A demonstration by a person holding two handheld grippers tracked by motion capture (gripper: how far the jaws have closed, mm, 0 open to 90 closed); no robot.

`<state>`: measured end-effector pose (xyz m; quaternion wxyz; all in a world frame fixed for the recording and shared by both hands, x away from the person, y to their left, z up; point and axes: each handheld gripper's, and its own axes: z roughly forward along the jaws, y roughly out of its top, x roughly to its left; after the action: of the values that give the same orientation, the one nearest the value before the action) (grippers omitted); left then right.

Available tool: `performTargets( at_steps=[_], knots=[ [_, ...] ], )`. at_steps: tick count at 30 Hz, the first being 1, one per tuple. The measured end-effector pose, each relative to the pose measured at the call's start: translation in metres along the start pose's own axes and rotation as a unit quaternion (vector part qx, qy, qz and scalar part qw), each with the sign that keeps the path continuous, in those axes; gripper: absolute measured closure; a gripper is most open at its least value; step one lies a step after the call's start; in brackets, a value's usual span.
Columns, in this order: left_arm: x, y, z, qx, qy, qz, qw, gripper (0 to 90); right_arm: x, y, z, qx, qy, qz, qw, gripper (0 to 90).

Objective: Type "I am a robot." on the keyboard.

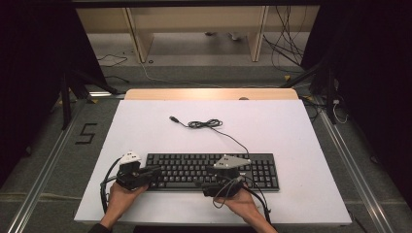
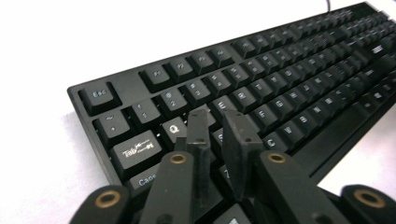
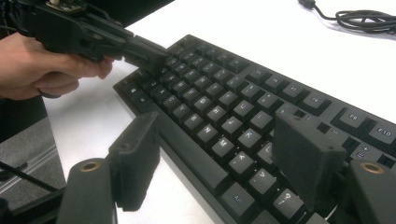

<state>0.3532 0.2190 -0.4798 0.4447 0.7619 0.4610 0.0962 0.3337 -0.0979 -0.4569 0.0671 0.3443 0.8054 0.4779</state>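
High view: a black keyboard (image 1: pixel 214 171) lies flat near the front edge of a white counter (image 1: pixel 145 126), its cable (image 1: pixel 209 124) coiled loosely behind it. The left gripper (image 1: pixel 154 171) rests over the keyboard's left end, and the right gripper (image 1: pixel 228 175) hangs over the keys right of centre.

Left gripper view: the left gripper (image 2: pixel 219 122) has its jaws nearly together with a narrow gap, empty, tips over the letter keys beside Q. It seems to be set for pressing a key.

Right gripper view: the right gripper (image 3: pixel 219 154) stands wide open and holds nothing, one jaw off the keyboard's (image 3: pixel 233 107) front edge, the other over the keys. The left gripper (image 3: pixel 144 55) touches the far keys.

The work in hand looks like typing; the next move likely calls for a light, straight press on one key only.
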Motion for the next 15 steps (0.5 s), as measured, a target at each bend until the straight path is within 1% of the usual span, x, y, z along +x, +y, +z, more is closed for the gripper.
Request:
performTargets(
  at_steps=[4,7,8,11,15],
  knots=[
    [-0.001,0.001,-0.006,-0.017,-0.015,-0.006,0.9997,68.7,0.001,0.000,0.001,-0.001,0.002,-0.001,1.0000,33.3],
    [-0.002,0.002,-0.008,-0.024,-0.017,-0.013,0.9995,58.7,0.001,0.000,0.002,0.000,0.003,-0.002,1.0000,33.4],
    [-0.002,0.002,-0.009,-0.026,-0.020,-0.012,0.9994,56.8,0.001,0.000,0.002,-0.001,0.003,-0.001,1.0000,33.4],
    [-0.004,0.002,-0.011,-0.035,-0.028,-0.011,0.9989,47.4,0.001,0.000,0.005,0.001,0.006,-0.001,1.0000,33.9],
    [-0.007,0.003,-0.015,-0.052,-0.038,-0.006,0.9979,40.7,0.004,0.000,0.008,0.006,0.008,-0.005,0.9999,35.2]
  ],
)
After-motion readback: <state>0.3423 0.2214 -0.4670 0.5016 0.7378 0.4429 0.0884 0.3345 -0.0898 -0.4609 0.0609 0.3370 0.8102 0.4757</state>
